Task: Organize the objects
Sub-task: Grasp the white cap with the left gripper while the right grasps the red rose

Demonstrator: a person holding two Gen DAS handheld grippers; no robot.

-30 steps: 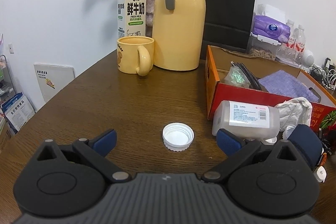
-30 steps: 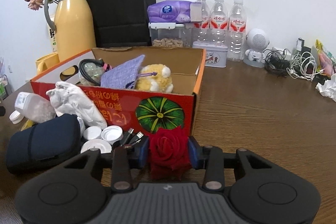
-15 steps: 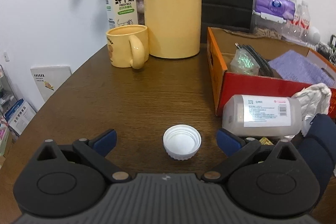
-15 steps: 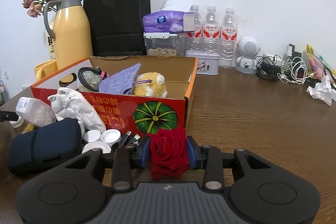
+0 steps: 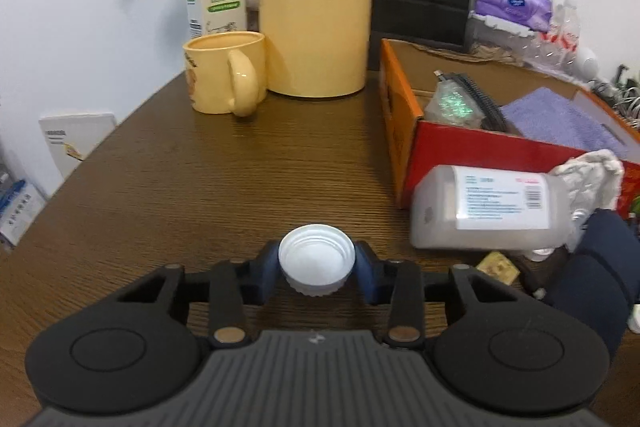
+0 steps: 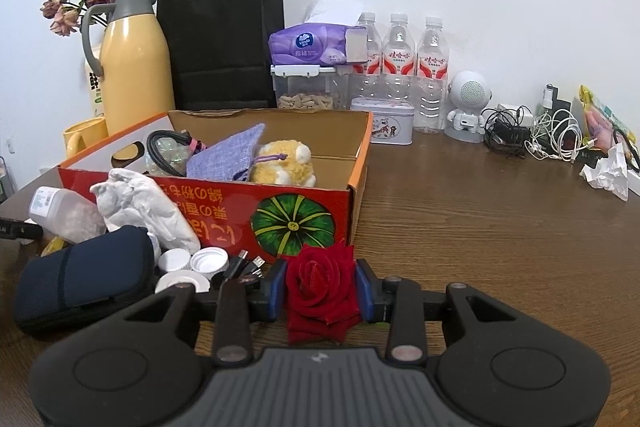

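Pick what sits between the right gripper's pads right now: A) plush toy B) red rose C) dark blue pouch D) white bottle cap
B: in the right wrist view the right gripper has both blue pads pressed against a red rose, held just in front of the orange box.

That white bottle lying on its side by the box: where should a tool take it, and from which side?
Grip the white bottle across the middle of its labelled body, coming from above with one finger on the near side and one toward the cardboard box. It lies flat, its long axis running along the box wall. The crumpled white paper and dark pouch crowd its right end.
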